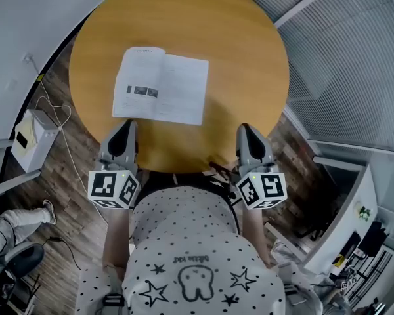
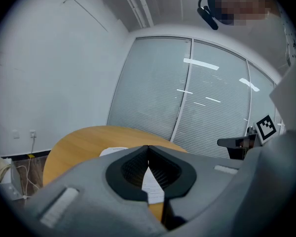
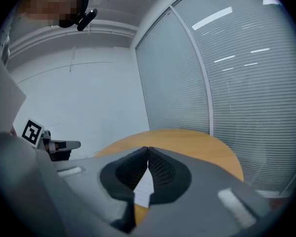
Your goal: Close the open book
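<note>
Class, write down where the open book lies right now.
In the head view the open book lies flat on the round wooden table, a little left of its centre, just beyond the left tool and up-left of the right tool.

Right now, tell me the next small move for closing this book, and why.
Probably ease the left gripper forward to the book's near left edge, opening its fingers. The book lies open and flat on the table; this gripper and the right gripper sit on its near side, fingers shut and empty, the left nearer.
</note>
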A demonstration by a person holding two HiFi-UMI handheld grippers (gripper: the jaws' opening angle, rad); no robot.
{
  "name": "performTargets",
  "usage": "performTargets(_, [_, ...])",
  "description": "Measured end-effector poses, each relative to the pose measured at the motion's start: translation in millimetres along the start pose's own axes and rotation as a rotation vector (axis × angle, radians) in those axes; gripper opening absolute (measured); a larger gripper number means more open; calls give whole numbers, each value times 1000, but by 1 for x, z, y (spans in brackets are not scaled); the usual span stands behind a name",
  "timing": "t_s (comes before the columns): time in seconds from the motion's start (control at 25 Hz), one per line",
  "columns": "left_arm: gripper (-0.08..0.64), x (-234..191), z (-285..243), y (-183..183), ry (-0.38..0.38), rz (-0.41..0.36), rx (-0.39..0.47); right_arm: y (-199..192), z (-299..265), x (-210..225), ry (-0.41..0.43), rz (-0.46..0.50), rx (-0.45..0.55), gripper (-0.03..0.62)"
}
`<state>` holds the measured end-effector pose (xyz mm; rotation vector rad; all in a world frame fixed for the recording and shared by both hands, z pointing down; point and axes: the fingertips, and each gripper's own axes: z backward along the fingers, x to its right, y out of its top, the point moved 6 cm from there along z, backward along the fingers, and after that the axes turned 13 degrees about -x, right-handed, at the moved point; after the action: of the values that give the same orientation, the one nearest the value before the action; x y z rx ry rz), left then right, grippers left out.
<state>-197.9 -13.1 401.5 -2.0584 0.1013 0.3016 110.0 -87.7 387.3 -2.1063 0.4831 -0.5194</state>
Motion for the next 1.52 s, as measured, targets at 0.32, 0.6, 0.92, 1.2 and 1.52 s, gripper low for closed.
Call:
performTargets(0.32, [9,2,-2,3,-11,12,8,13,1,5,8,9,21,5])
performTargets(0.6, [9,8,-7,7,-31,31,30,22,-2,3,20,28,26,5])
performTargets(0.92, [9,3,-4,5,-20,45,45,26,-6,-1,35,50,20,5])
performTargets(1.2, [9,-3,4,3,11,69,63,22,-2,0,28,43,13,5])
performTargets(1.52, [11,-22,1,-19,31,238,42,14,1,0,20,36,-1,5])
